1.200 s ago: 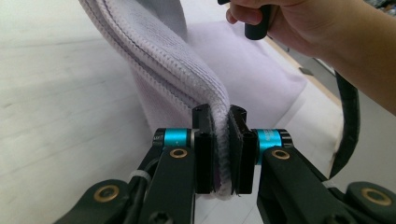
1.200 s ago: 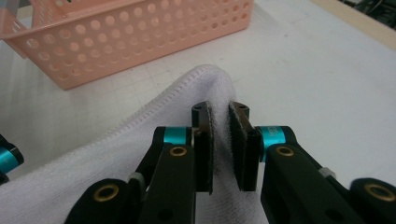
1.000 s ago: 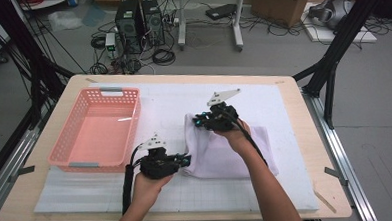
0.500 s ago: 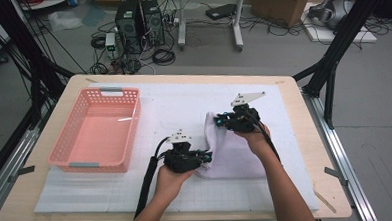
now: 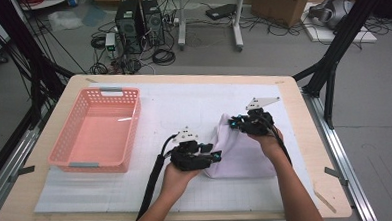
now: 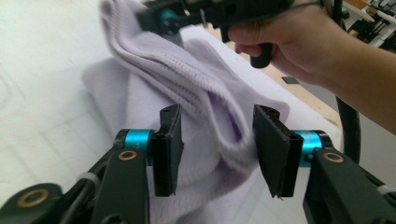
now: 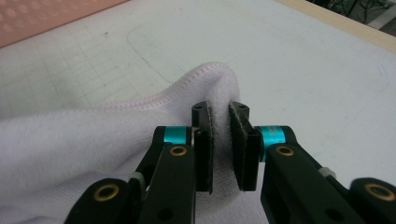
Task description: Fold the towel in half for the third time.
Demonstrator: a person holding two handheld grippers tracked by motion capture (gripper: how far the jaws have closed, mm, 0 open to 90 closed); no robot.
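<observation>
A pale lilac cloth (image 5: 243, 156) lies bunched on the white mat, right of the middle. My right gripper (image 5: 233, 122) is shut on a hemmed fold of the cloth (image 7: 93, 140) and holds it lifted above the mat; in the right gripper view the pads (image 7: 205, 140) pinch the fabric. My left gripper (image 5: 217, 156) is at the cloth's near left corner. Its jaws have just been opening, and in the left gripper view they (image 6: 217, 149) stand apart with a thick folded edge of the cloth (image 6: 201, 98) hanging loose between them.
A pink plastic basket (image 5: 132, 124) with nothing in it stands on the left of the table. The white gridded mat (image 5: 184, 106) covers most of the wooden tabletop (image 5: 317, 185). Black frame legs and cables lie beyond the far edge.
Both hands have moved right. The right gripper has drawn the cloth's upper edge with it, so the cloth is more bunched. The left jaws have opened.
</observation>
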